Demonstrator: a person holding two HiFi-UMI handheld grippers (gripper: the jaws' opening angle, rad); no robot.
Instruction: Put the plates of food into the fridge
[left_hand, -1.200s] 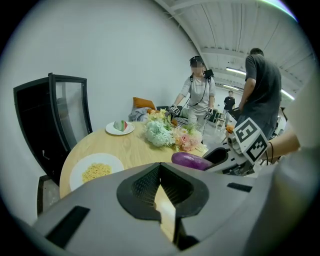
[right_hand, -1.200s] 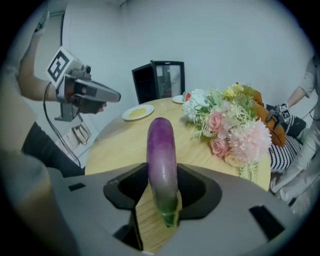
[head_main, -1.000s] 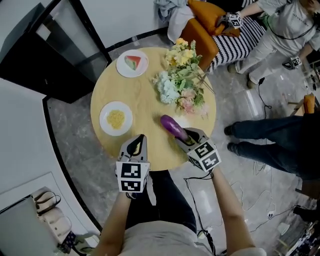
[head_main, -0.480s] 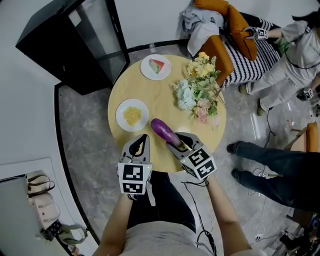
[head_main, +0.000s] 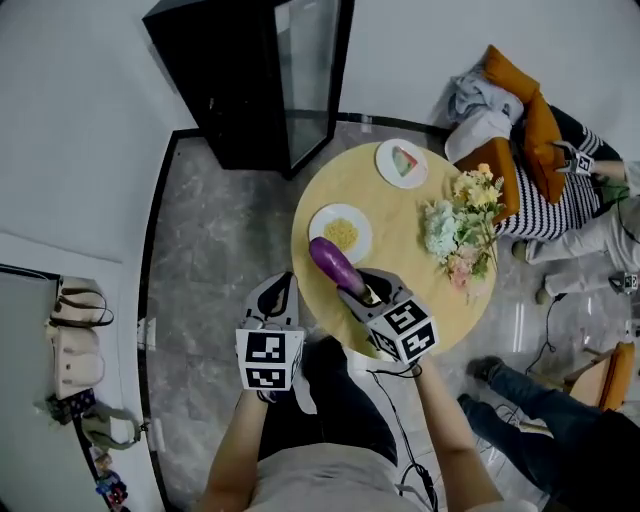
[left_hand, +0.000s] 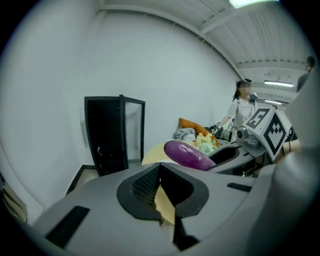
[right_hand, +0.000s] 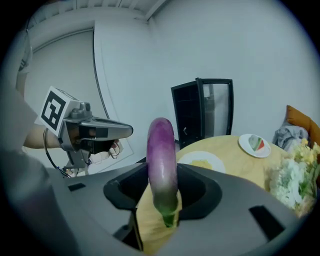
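My right gripper (head_main: 352, 287) is shut on a purple eggplant (head_main: 334, 264), whose stem end sits between the jaws (right_hand: 161, 160). It hovers over the near left part of the round wooden table (head_main: 400, 290). A white plate of yellow food (head_main: 340, 233) lies just beyond the eggplant. Farther back is a plate with a watermelon slice (head_main: 402, 162). My left gripper (head_main: 280, 280) is shut and empty, over the floor beside the table's left edge. The black fridge (head_main: 262, 80), glass door ajar, stands beyond the table.
A flower bouquet (head_main: 462, 228) lies on the table's right side. A person sits on a striped sofa with orange cushions (head_main: 520, 110) at the far right. Another person's legs (head_main: 540, 425) and cables are at the lower right. Bags (head_main: 75, 345) sit along the left wall.
The view has swung left, so the fridge now fills the top and the table sits right of centre. The right gripper carried the eggplant left across the table, close to the yellow-food plate.
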